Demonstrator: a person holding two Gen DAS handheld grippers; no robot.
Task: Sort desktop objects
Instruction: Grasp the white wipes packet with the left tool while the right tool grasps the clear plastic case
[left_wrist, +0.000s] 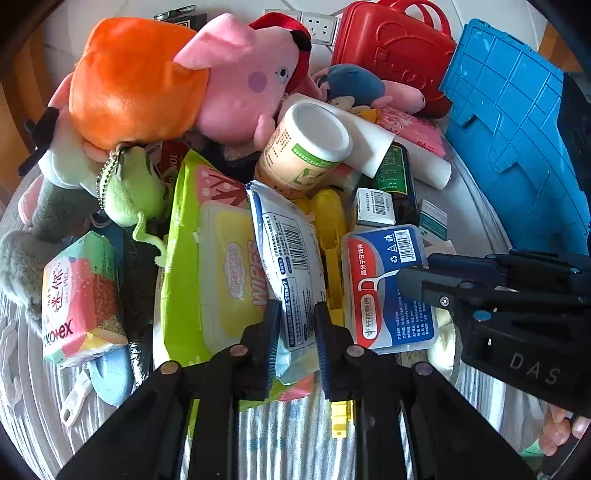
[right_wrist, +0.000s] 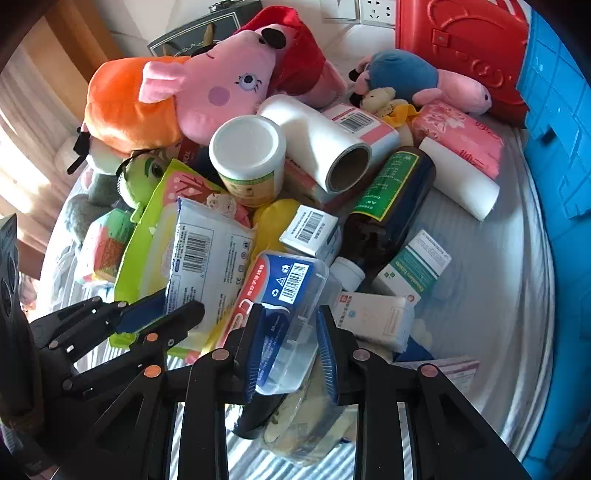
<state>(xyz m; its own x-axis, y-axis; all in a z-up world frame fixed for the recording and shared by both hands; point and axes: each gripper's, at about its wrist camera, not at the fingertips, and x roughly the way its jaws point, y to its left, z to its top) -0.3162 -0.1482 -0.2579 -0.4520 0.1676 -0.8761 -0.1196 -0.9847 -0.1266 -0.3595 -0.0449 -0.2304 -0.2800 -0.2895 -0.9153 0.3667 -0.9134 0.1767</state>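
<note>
Pinching the near edge of the white tissue pack (left_wrist: 286, 258) between the left gripper (left_wrist: 295, 343) pads, atop the green wipes pack (left_wrist: 207, 258) at near left of the heap. Clamping the right gripper (right_wrist: 290, 350) on the clear floss-pick box (right_wrist: 284, 295), just right of that pack, near centre. Probably lifting both clear as the step in hand: raising straight up, slowly, keeping the floppy pack from dragging the wipes, holding the slick box level against slipping. Steering away from the brown bottle (right_wrist: 388, 206) further right and the blue crate (right_wrist: 554, 147) at far right.
</note>
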